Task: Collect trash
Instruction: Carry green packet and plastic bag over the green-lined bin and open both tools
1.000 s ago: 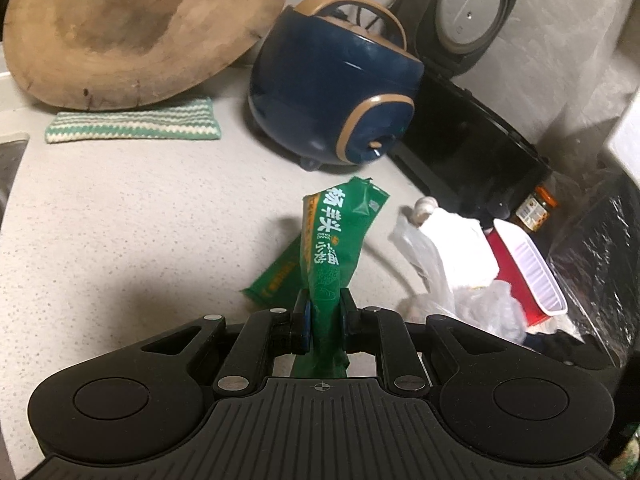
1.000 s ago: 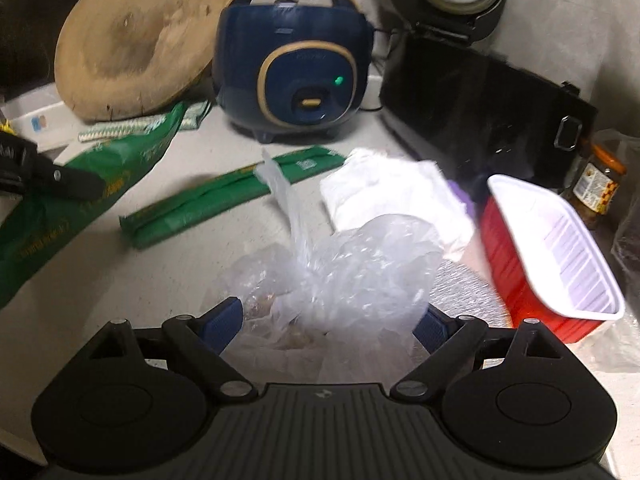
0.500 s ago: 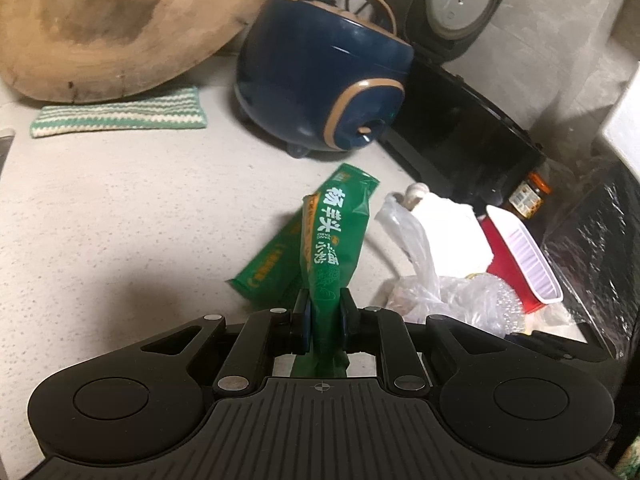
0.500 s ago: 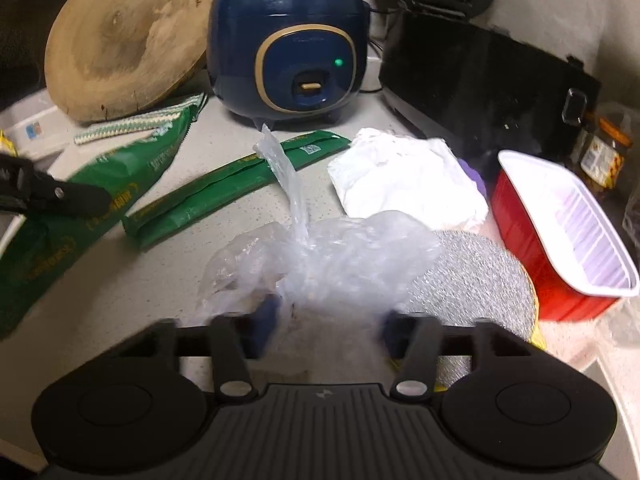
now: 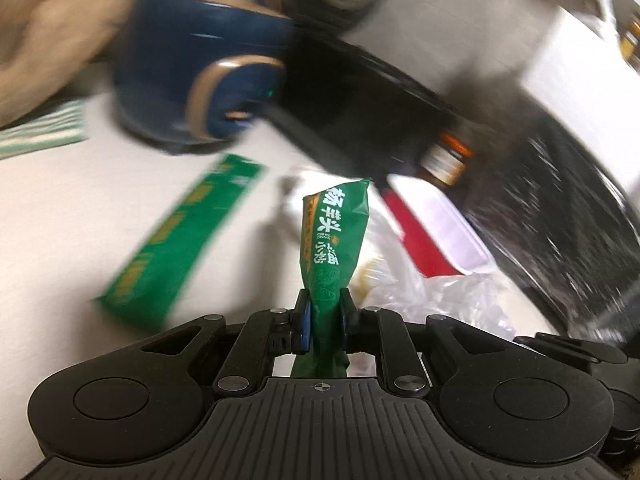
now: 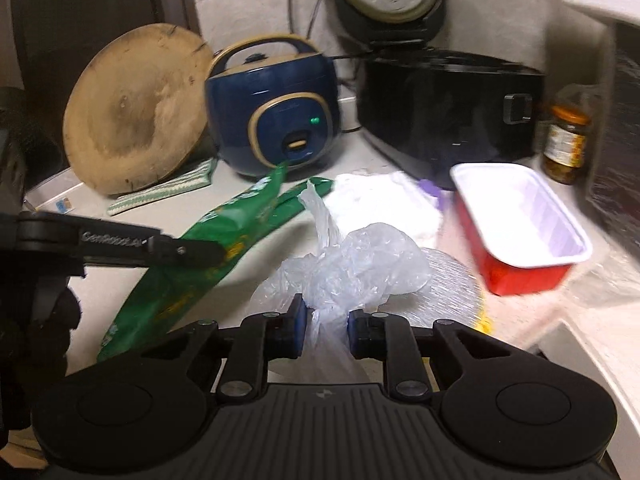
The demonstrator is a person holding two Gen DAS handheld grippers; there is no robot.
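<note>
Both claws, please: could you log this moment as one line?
left claw: shut on green wrapper | right claw: shut on clear plastic bag | red tray: on counter

Left gripper (image 5: 323,322), bottom centre of its frame, pinches a green wrapper (image 5: 334,248) while right gripper (image 6: 327,326), likewise placed, clamps a clear plastic bag (image 6: 352,268).

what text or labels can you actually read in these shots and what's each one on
"GenRobot.AI", in raised letters on the arm of the left hand-held gripper, seen from the right wrist view.
White Chinese characters on the green wrapper it holds: large print, but I cannot transcribe them with confidence.
Second green wrapper on the counter: blurred, unreadable.
Jar label: too small to read.
</note>
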